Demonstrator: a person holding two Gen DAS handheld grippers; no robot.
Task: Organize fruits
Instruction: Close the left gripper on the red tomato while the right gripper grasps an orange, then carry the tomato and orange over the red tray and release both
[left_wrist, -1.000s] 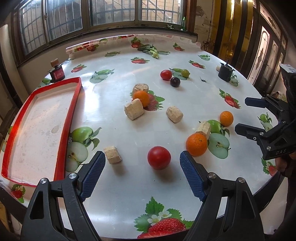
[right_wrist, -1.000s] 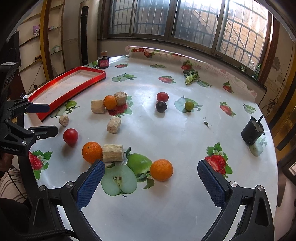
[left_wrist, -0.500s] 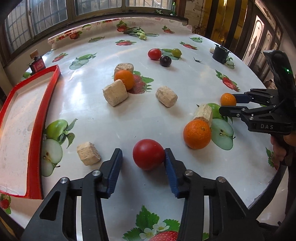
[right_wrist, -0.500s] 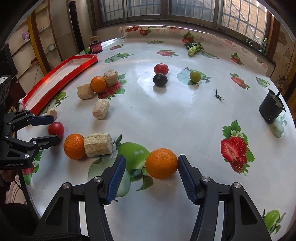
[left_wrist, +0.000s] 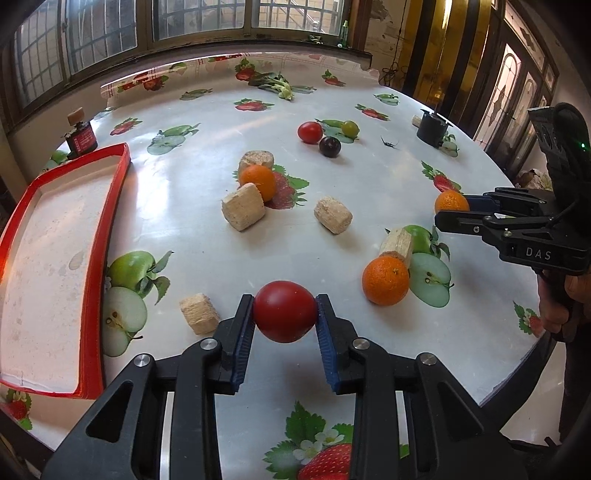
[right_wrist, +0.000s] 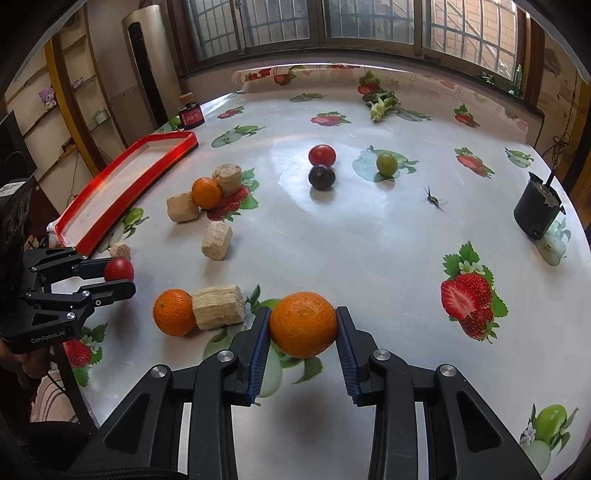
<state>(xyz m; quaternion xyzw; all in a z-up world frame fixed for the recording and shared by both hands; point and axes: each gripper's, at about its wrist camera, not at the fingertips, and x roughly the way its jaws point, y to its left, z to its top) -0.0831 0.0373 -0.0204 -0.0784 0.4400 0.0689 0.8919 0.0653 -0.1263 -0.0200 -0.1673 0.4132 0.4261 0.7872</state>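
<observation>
A: How far along is the fruit sorting looking?

B: Barely begun, I'd judge. The red tray (left_wrist: 118, 206) at the left edge of the bench (left_wrist: 184, 229) is sitting with nothing in it.

A: And the grippers?

B: The left gripper (left_wrist: 285, 314) is closing on a red tomato (left_wrist: 285, 311) at the near edge, its pads pressing both sides. The right gripper (right_wrist: 303, 326) is closing on an orange (right_wrist: 303, 324) near the right side, pads touching it too. Whether either fruit is clear of the bench yet, I cannot tell.

A: What is waiting?

B: A second orange (left_wrist: 386, 280) is lying against a tan block (left_wrist: 397, 244), a third orange (left_wrist: 258, 181) is resting between two more blocks in the middle, and far off a small tomato (left_wrist: 310, 132), a dark plum (left_wrist: 330, 146) and a green fruit (left_wrist: 350, 127) are clustering together. Presumably all are going to the tray.
</observation>
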